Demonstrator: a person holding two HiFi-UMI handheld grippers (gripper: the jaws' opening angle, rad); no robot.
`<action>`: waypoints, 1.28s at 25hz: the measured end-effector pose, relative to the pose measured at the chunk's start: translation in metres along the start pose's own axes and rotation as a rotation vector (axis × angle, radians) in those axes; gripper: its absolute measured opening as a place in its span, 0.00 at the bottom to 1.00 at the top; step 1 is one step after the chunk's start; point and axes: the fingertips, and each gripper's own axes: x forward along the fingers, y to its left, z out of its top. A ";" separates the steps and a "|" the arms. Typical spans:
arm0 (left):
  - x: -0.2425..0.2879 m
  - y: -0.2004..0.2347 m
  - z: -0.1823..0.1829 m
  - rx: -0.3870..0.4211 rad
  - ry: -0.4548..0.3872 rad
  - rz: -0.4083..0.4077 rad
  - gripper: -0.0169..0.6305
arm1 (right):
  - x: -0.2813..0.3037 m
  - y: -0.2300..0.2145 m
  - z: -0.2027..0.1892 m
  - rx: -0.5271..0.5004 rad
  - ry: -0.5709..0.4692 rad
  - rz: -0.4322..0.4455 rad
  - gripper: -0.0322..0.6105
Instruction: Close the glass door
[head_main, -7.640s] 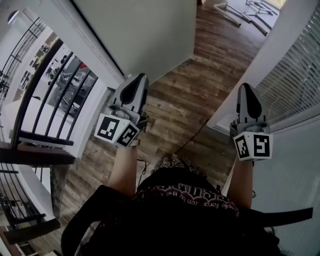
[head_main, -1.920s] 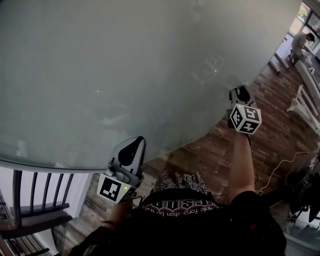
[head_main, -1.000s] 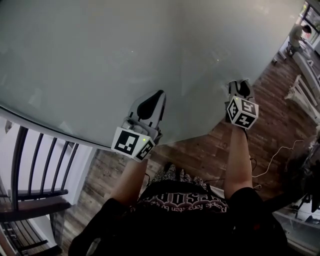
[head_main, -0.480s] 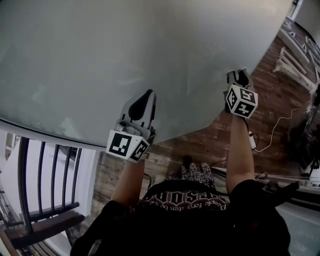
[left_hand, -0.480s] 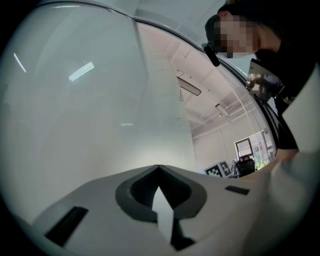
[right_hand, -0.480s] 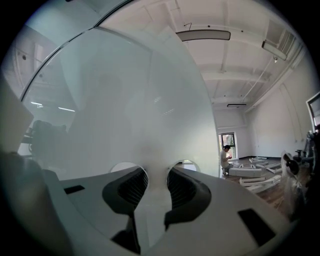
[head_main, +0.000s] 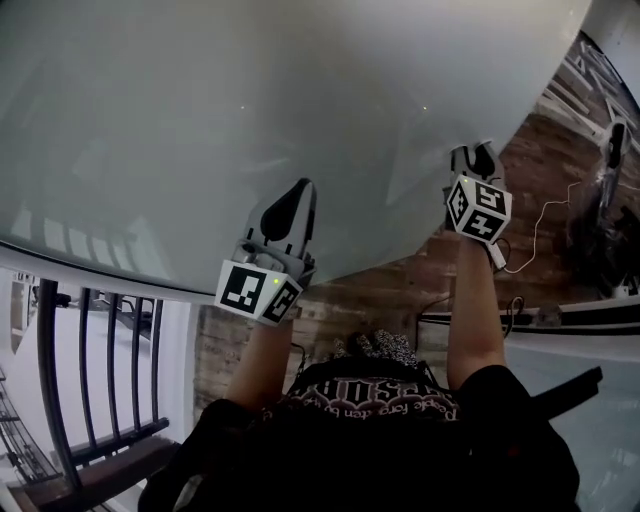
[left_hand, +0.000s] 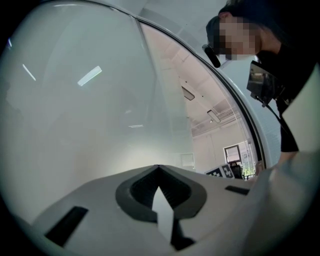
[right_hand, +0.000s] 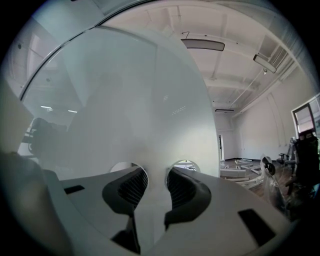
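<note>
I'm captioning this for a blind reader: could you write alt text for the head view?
Seen from above, a person holds the left gripper and right gripper up to a large frosted glass door; a wood floor and a black railing show below.

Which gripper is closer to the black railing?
Left. The left gripper is just right of the railing; the right gripper is farther right along the glass door.

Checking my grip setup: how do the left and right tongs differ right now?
The white left tongs have jaws meeting at the tips; the white right tongs hold theirs apart. In the head view, the left tongs sit mid-panel; the right tongs sit higher, near the panel's right edge. Both point at the frosted glass door.
</note>
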 end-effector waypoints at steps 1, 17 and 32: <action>-0.002 -0.004 -0.001 -0.003 0.001 -0.004 0.03 | -0.008 -0.002 -0.001 0.000 0.003 -0.016 0.23; -0.067 -0.110 0.010 -0.013 -0.016 0.000 0.03 | -0.131 -0.015 -0.003 0.005 0.062 -0.183 0.23; -0.132 -0.161 0.027 -0.031 -0.049 -0.045 0.03 | -0.216 -0.005 -0.001 -0.002 0.056 -0.222 0.23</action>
